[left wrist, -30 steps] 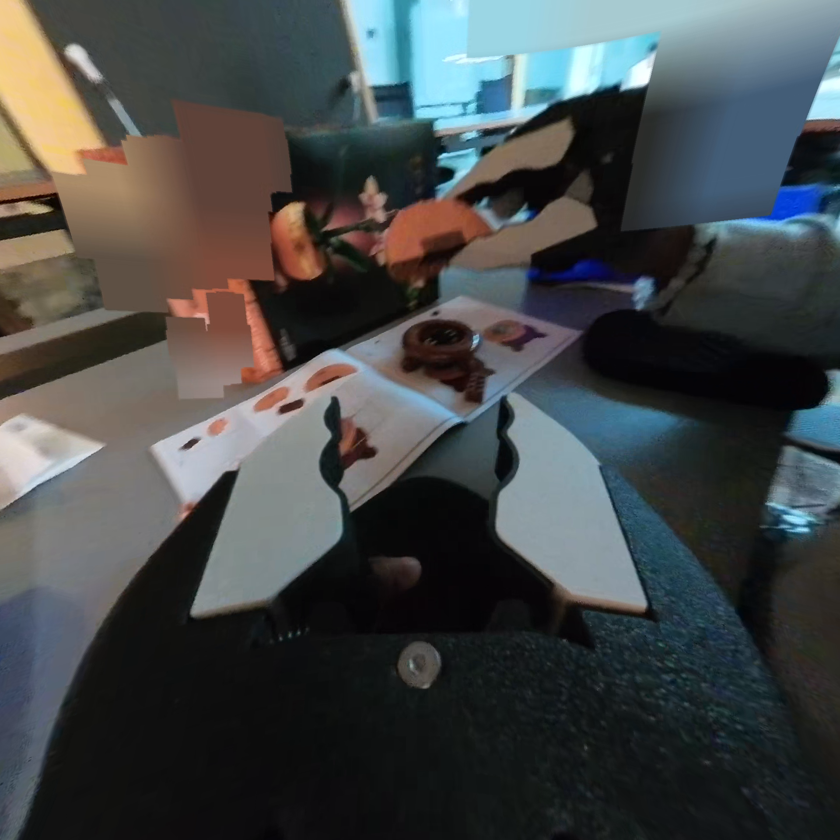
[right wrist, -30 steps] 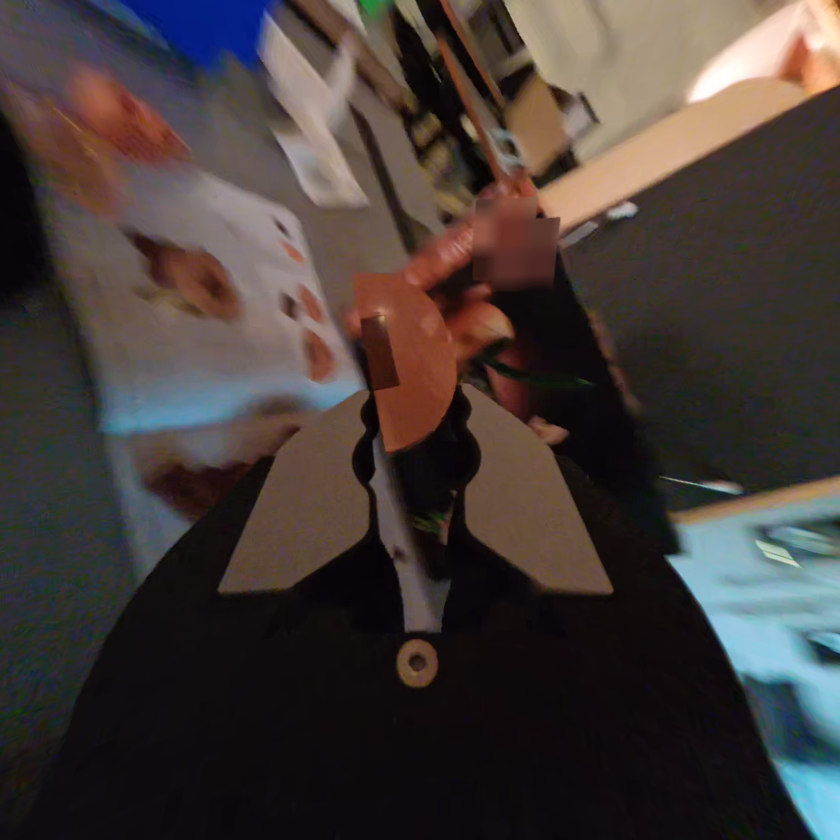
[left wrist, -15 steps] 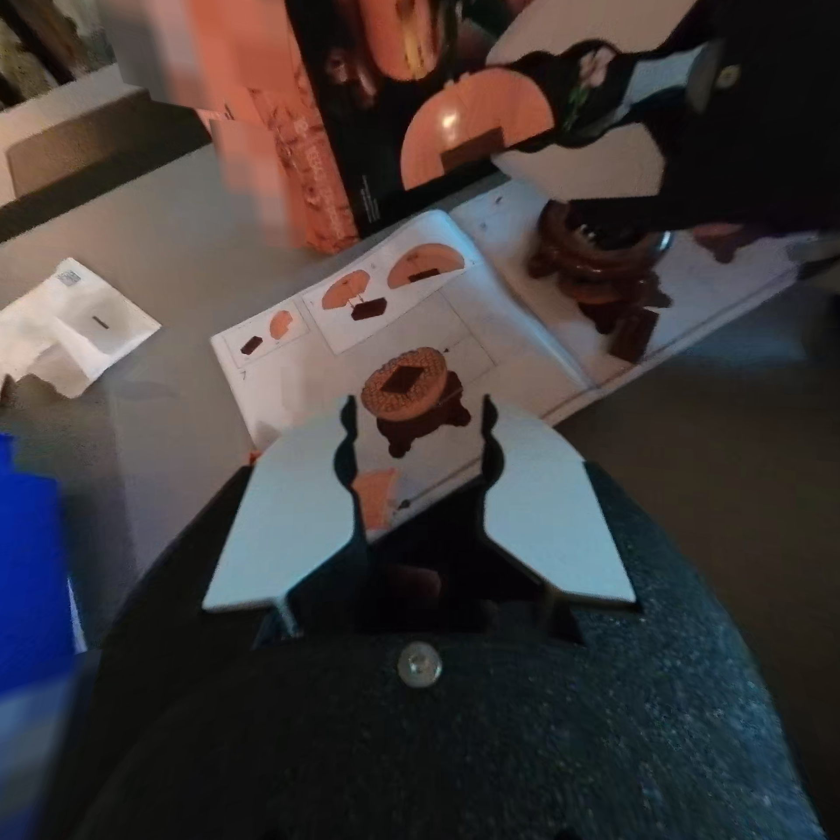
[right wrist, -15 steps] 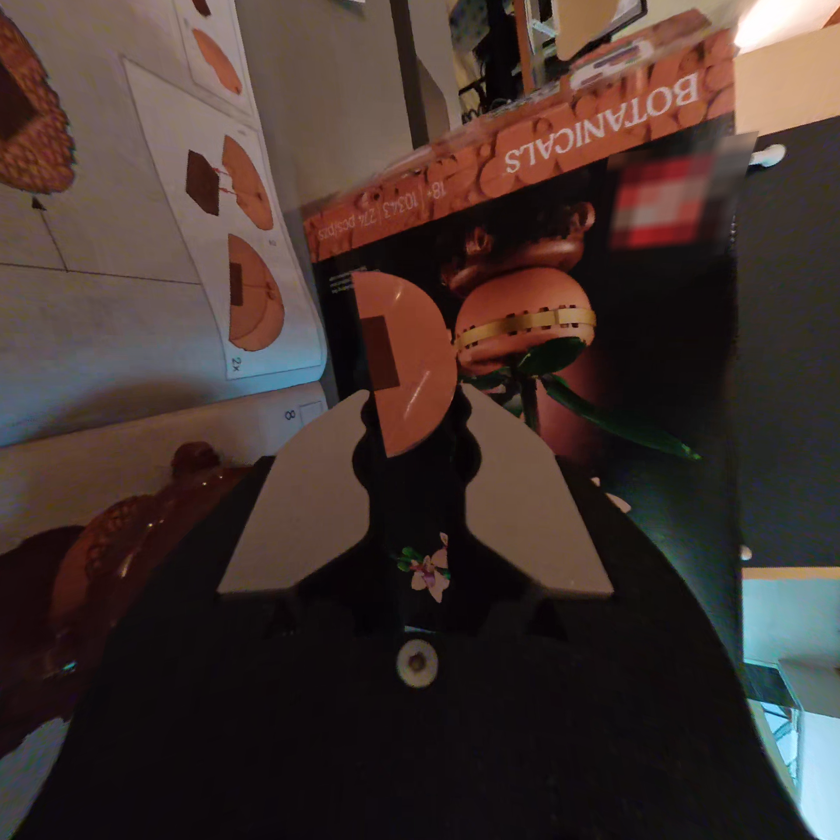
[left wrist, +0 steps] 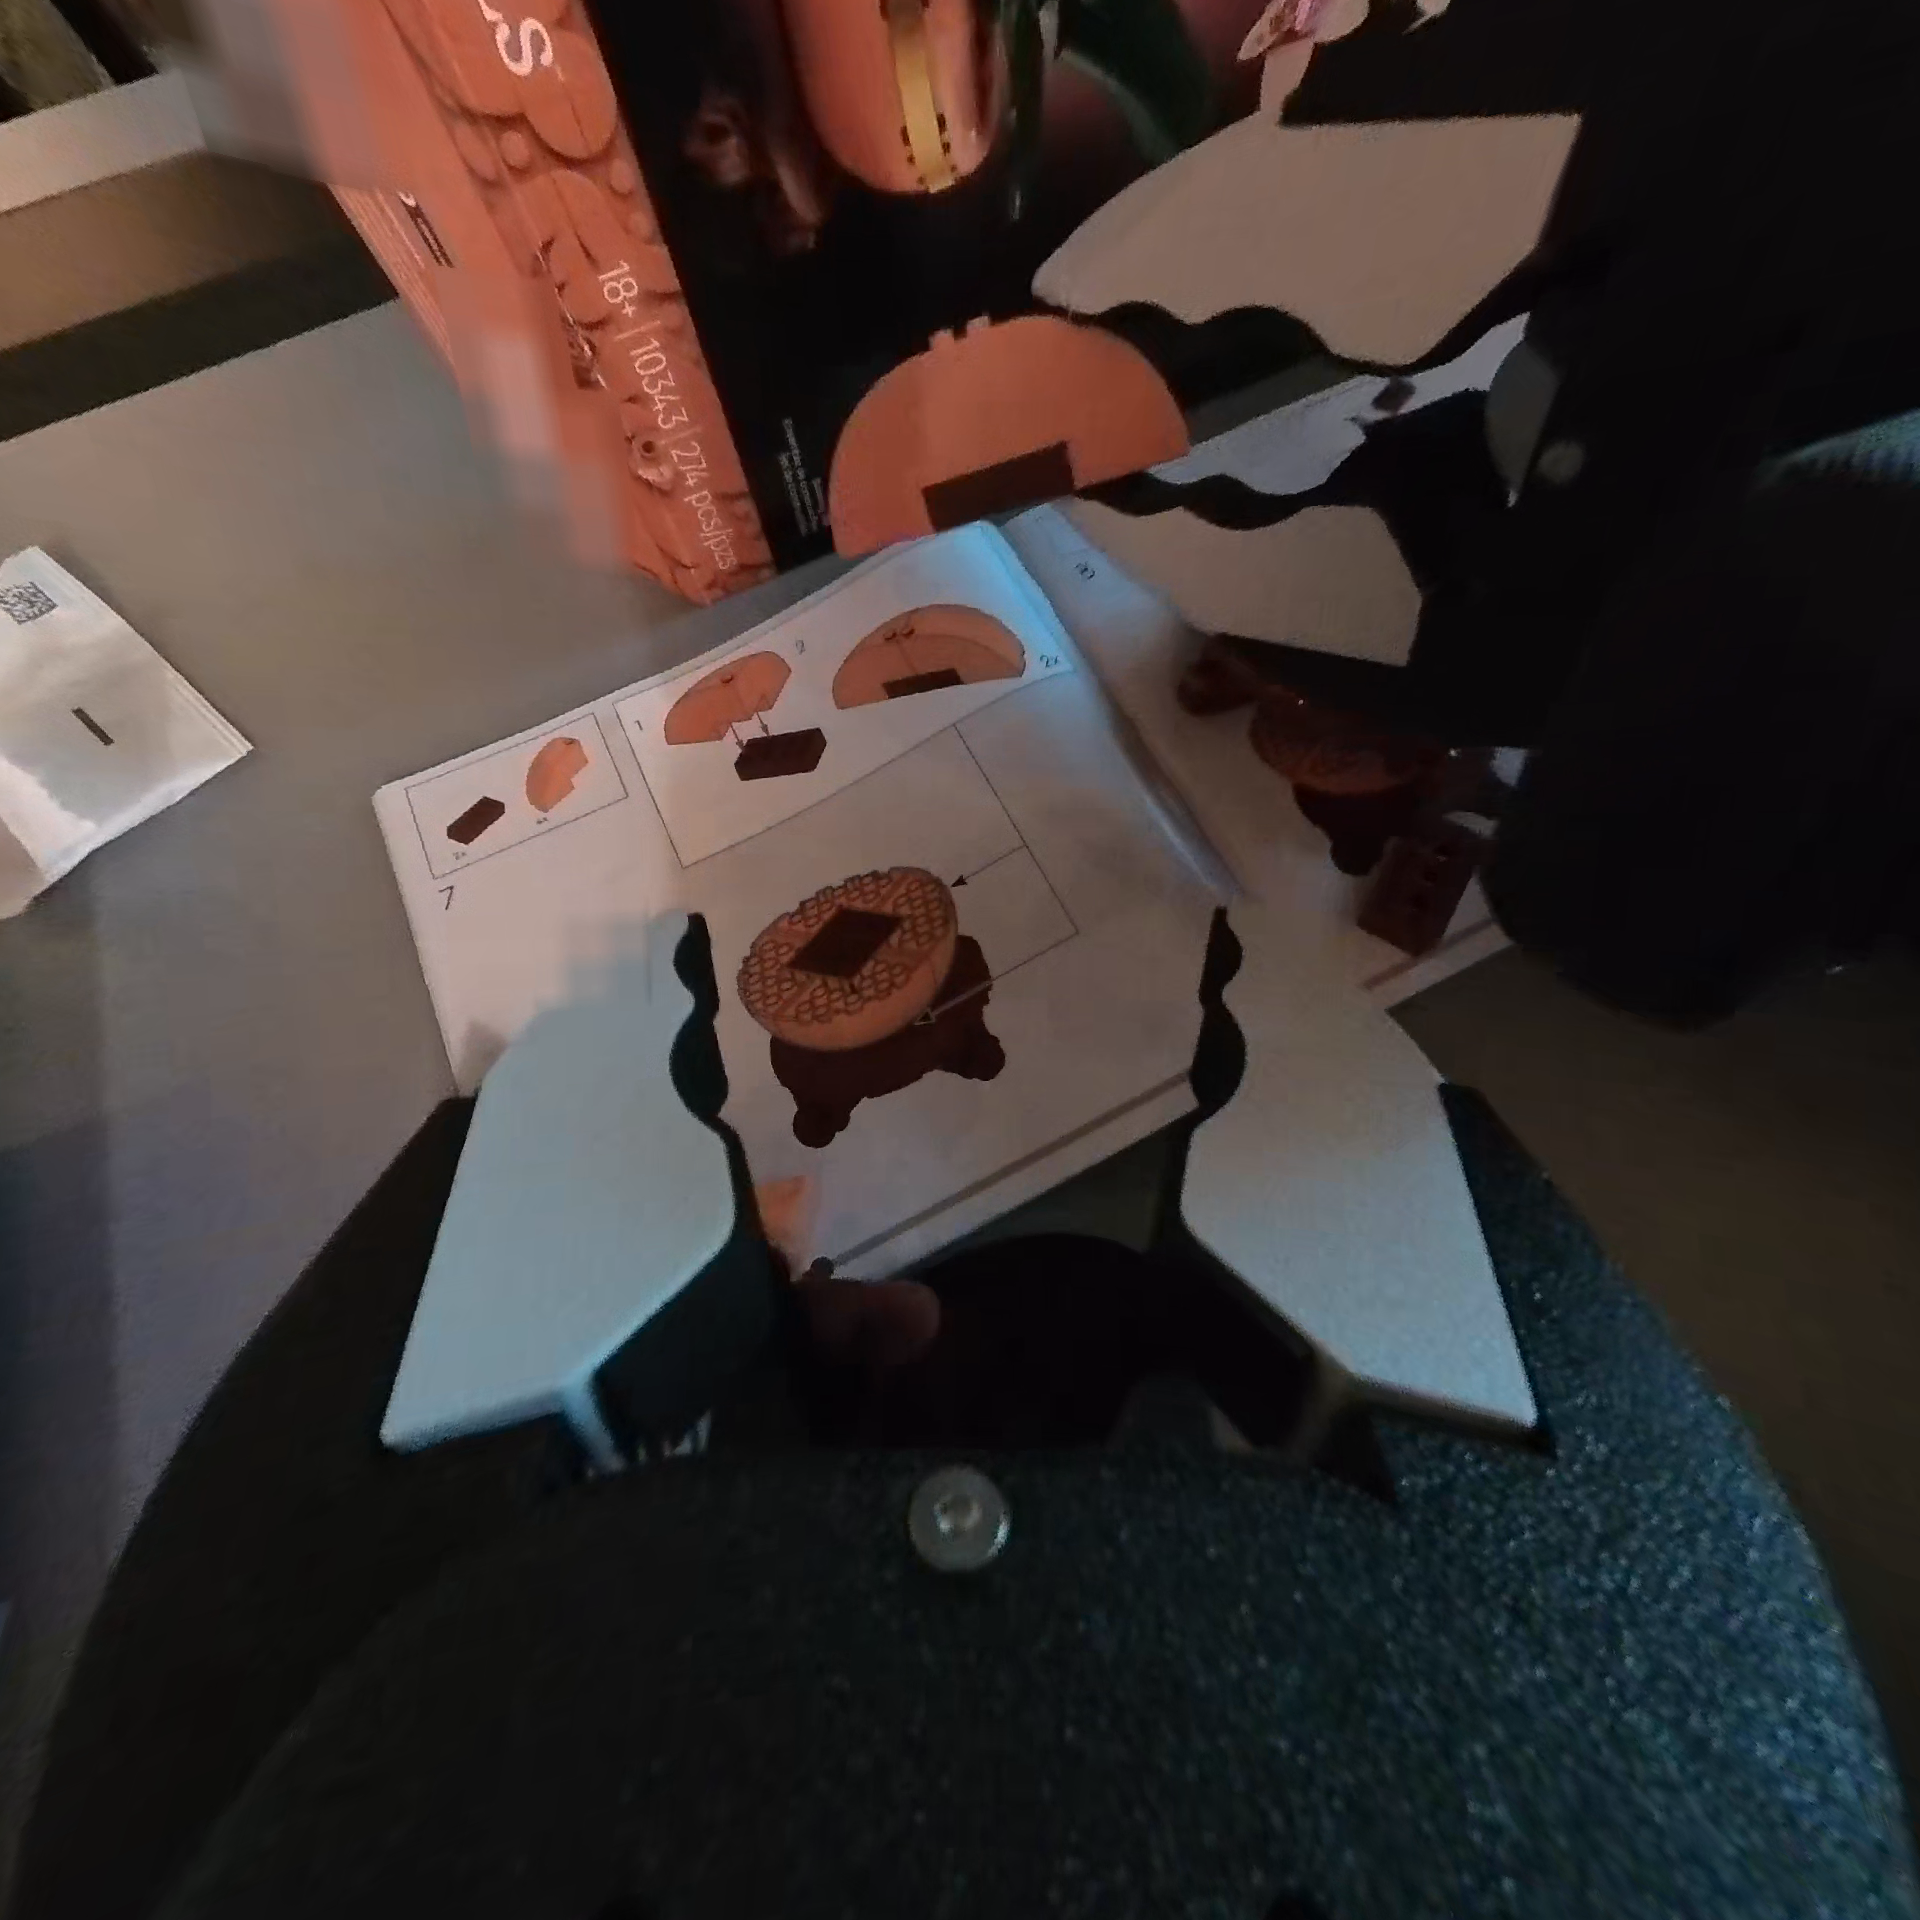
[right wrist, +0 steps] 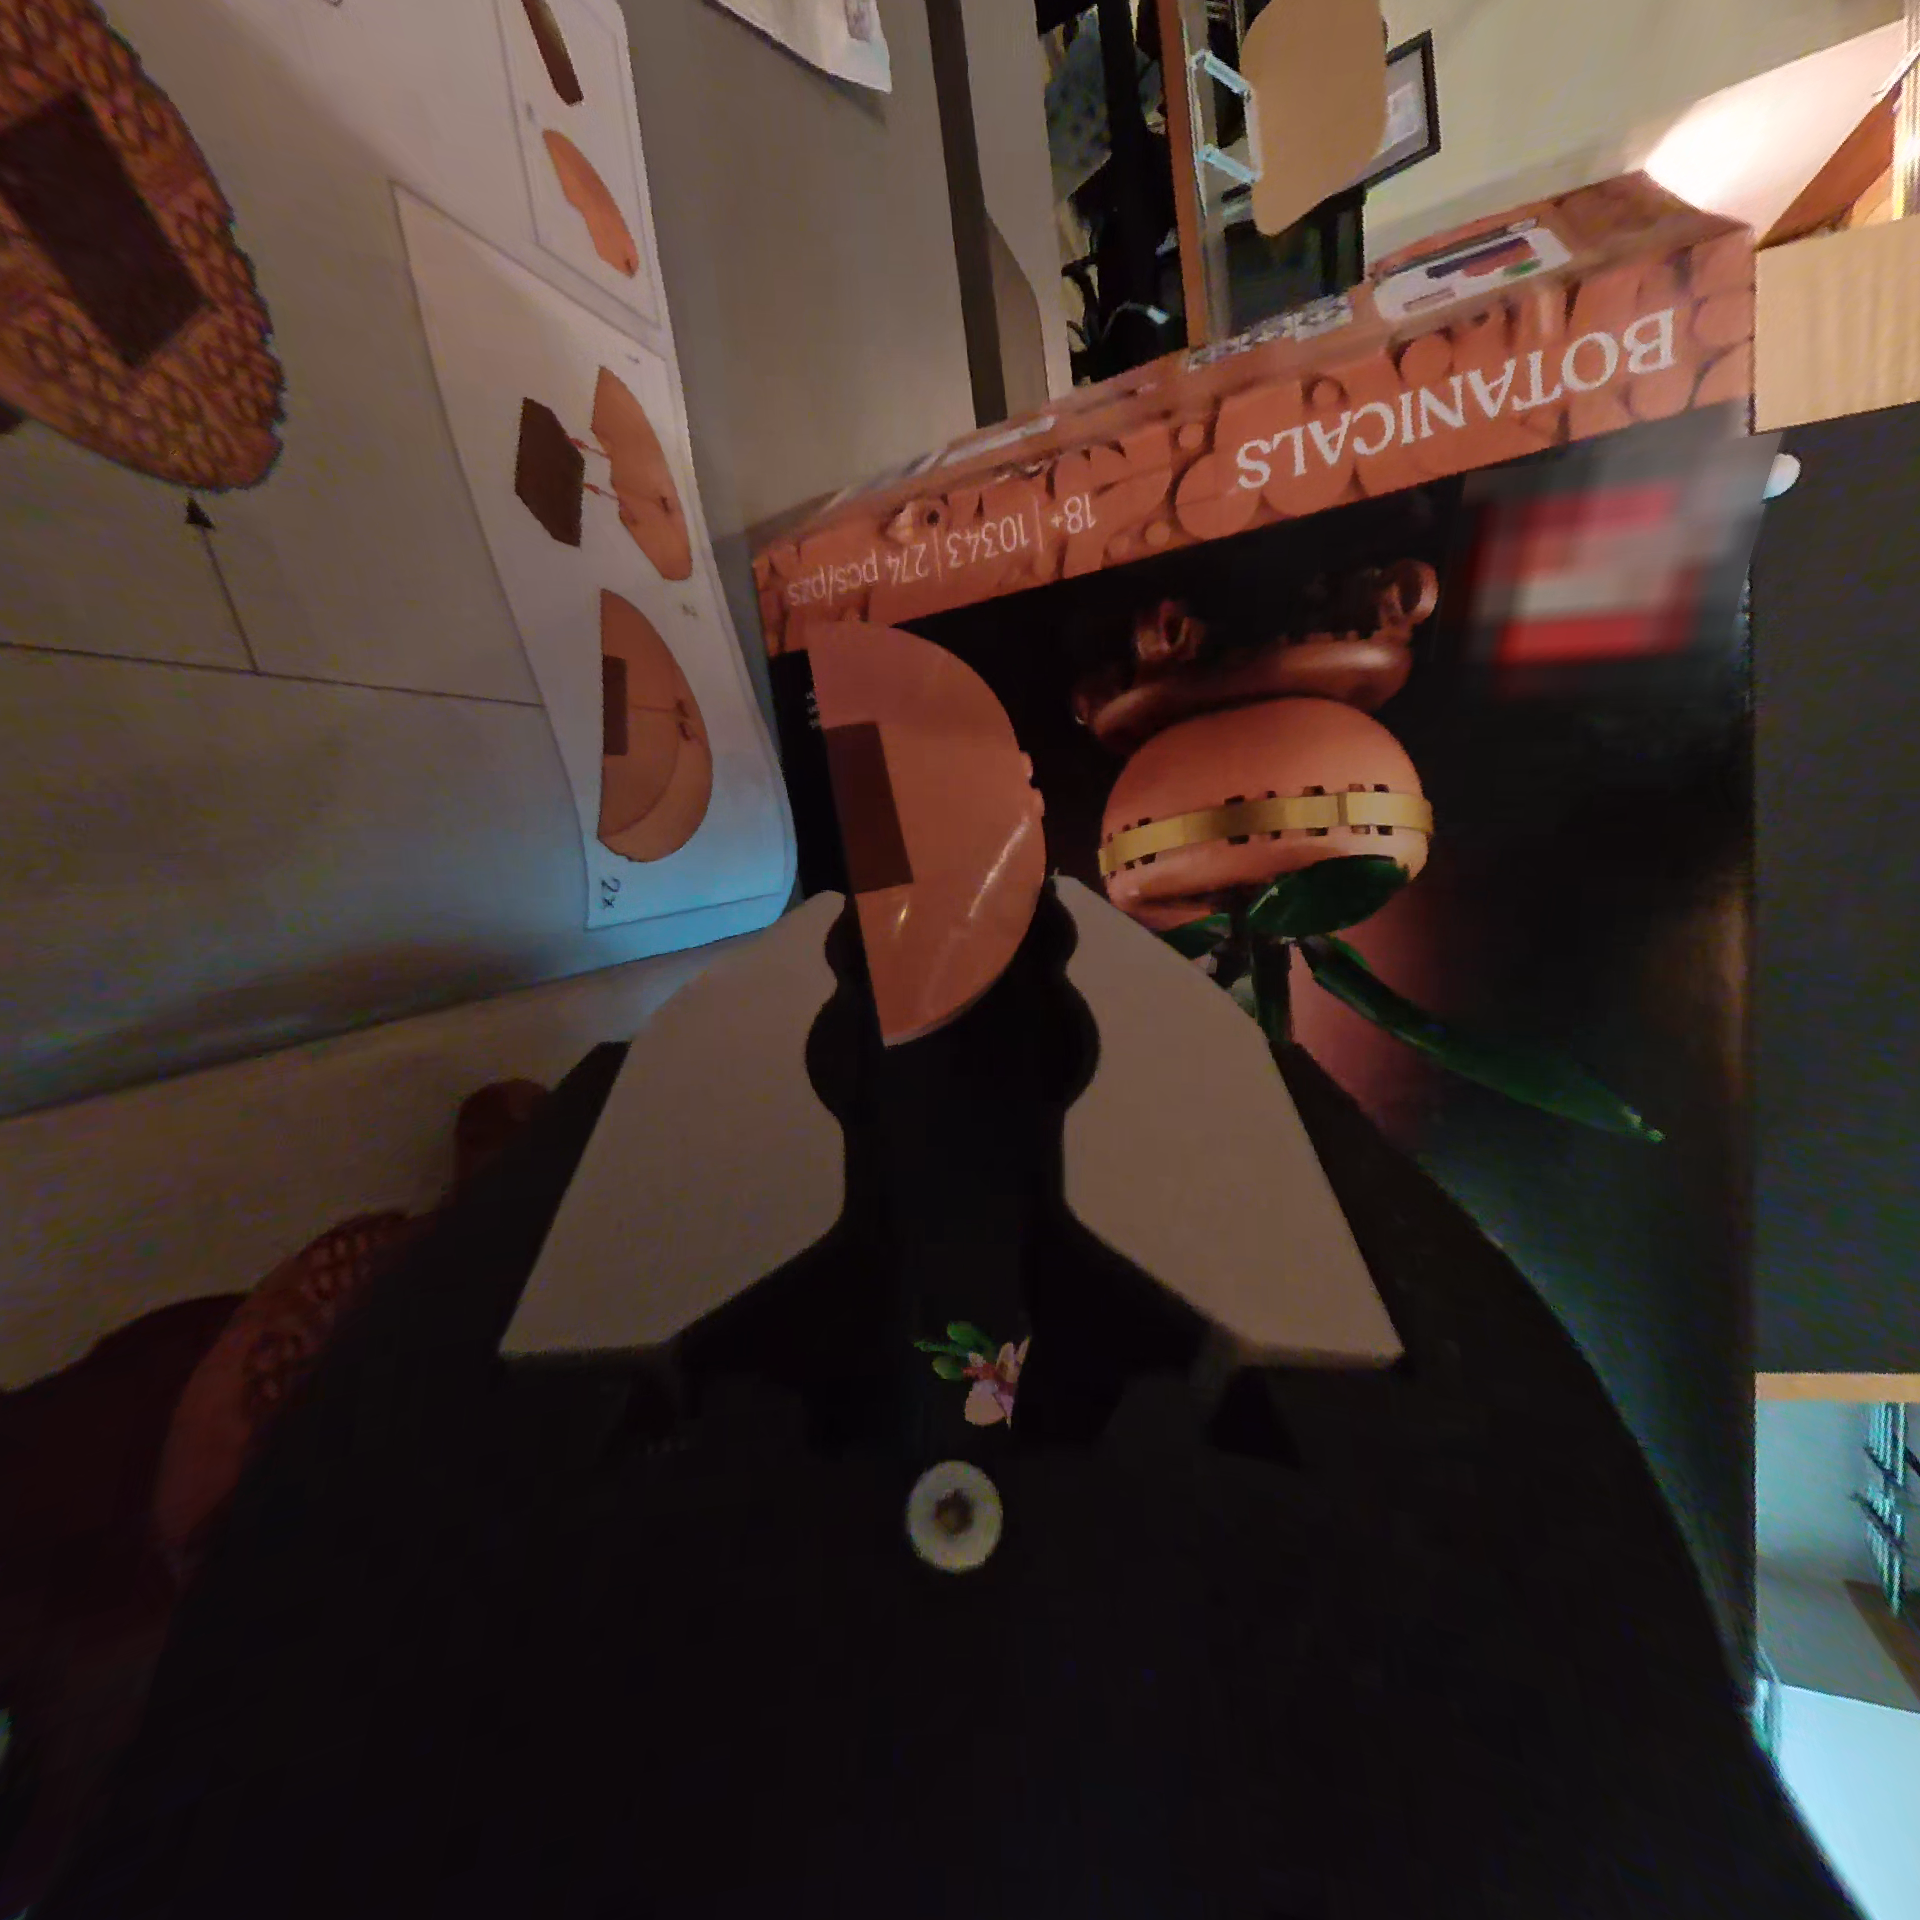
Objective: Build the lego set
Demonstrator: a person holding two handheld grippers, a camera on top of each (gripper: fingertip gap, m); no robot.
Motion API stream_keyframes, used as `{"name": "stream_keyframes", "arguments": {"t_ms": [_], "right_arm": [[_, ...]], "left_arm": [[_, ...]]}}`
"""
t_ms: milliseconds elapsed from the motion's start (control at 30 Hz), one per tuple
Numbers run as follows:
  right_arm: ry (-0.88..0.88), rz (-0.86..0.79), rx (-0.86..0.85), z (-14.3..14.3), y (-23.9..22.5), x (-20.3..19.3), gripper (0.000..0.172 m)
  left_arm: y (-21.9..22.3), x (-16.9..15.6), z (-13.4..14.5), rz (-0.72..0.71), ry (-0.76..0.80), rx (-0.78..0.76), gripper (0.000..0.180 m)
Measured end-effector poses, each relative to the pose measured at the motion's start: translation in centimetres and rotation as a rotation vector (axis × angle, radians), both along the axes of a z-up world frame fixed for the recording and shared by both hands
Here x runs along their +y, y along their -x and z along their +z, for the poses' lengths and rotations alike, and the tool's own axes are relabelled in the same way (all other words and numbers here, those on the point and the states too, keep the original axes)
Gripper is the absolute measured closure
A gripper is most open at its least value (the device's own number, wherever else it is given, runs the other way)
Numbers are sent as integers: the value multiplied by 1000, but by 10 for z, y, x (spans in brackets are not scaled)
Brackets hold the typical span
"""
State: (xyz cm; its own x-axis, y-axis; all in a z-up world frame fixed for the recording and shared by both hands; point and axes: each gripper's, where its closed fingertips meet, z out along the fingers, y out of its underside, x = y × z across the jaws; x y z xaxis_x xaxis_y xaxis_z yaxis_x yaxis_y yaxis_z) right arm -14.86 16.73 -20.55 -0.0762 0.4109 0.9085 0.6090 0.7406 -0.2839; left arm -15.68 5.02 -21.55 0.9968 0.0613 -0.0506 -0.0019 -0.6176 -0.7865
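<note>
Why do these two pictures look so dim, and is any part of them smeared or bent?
Left wrist view: dim room light, the orange box smeared at its left edge, the booklet fairly sharp. Right wrist view: equally dark, a glare streak on the half-disc piece, lines bowed by the wide lens.

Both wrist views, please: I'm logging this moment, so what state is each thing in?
Left gripper: open, nothing between its fingers, above the booklet.
Right gripper: shut on the orange half-round piece.
Booklet: lying open on the table.
Box: standing upright behind the booklet.
Brown stand: on the booklet's right page, partly hidden.
</note>
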Motion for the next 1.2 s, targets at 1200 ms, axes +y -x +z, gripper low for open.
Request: {"name": "stream_keyframes", "arguments": {"t_ms": [1200], "right_arm": [[363,72,51,7,-12,-15,141]], "left_arm": [[-15,-38,44,-168,-329,-125,153]]}}
